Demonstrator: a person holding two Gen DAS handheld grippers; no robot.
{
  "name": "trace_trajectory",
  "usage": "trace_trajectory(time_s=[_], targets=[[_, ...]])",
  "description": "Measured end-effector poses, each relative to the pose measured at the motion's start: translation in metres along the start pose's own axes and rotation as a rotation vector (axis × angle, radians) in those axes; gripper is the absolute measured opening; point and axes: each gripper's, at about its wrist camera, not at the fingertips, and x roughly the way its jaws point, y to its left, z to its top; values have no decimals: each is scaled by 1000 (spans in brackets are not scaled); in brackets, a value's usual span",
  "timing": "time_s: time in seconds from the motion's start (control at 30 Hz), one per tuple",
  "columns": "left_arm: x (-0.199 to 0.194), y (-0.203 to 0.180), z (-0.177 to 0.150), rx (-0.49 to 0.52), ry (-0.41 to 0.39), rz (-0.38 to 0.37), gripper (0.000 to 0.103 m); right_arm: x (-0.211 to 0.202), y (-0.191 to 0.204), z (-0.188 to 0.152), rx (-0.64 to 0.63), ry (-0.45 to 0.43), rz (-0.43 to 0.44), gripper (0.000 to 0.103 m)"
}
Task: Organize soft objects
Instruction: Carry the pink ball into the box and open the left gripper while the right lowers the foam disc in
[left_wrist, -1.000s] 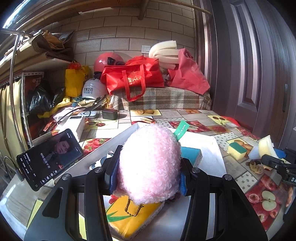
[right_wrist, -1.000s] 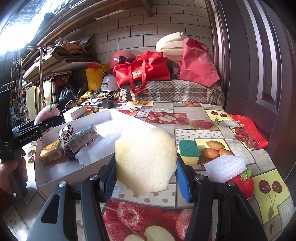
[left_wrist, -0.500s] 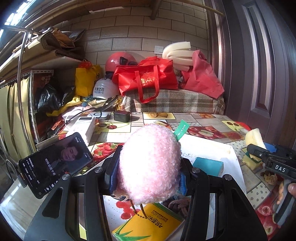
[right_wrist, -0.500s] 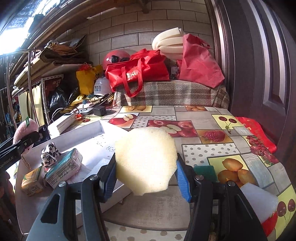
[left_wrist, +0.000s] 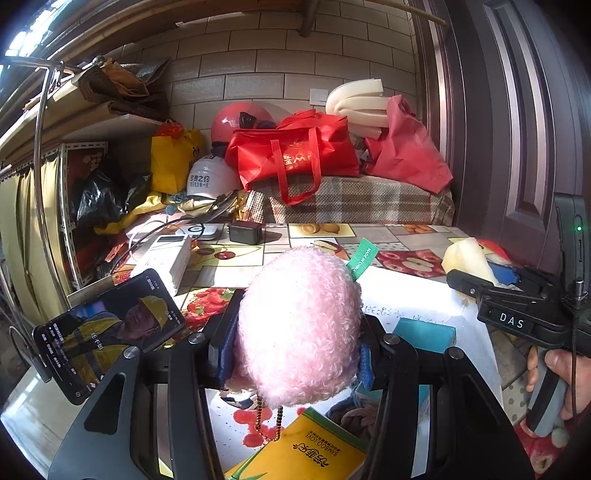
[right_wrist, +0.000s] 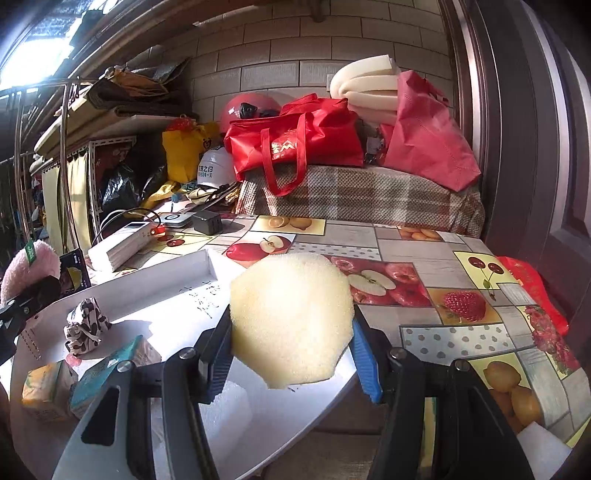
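Pretty cluttered back there: red tote bag (right_wrist: 295, 144) on a plaid cushion (right_wrist: 354, 199), pink helmet (left_wrist: 236, 120), white helmet (left_wrist: 208, 179), phone (left_wrist: 107, 328) propped up playing video.

Left gripper (left_wrist: 295, 343) clamping pink plush ball (left_wrist: 299, 325), right gripper (left_wrist: 480, 280) pinching yellow sponge (left_wrist: 466, 258), above white box (left_wrist: 417, 295)

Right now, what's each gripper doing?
Left gripper: shut on the pink plush toy.
Right gripper: shut on the yellow sponge.

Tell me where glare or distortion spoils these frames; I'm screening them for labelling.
Left wrist view: sunlight washes out the white tray behind the pink plush; fisheye bends the door frame. Right wrist view: the upper-left window is blown out, the yellow sponge stays sharp.
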Motion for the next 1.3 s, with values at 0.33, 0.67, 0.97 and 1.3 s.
trace_trajectory(time_s=[0.33, 0.67, 0.97, 1.3], targets=[[9, 2, 1, -7, 48, -4, 52, 23, 17, 2, -85, 93, 39, 59], [7, -2, -2, 25, 23, 23, 103, 22, 12, 3, -64, 88, 12, 103], [2, -3, -2, 25, 4, 26, 103, 19, 11, 3, -60, 64, -3, 103], [-5, -5, -2, 33, -25, 43, 103, 10, 5, 3, -24, 21, -19, 103]])
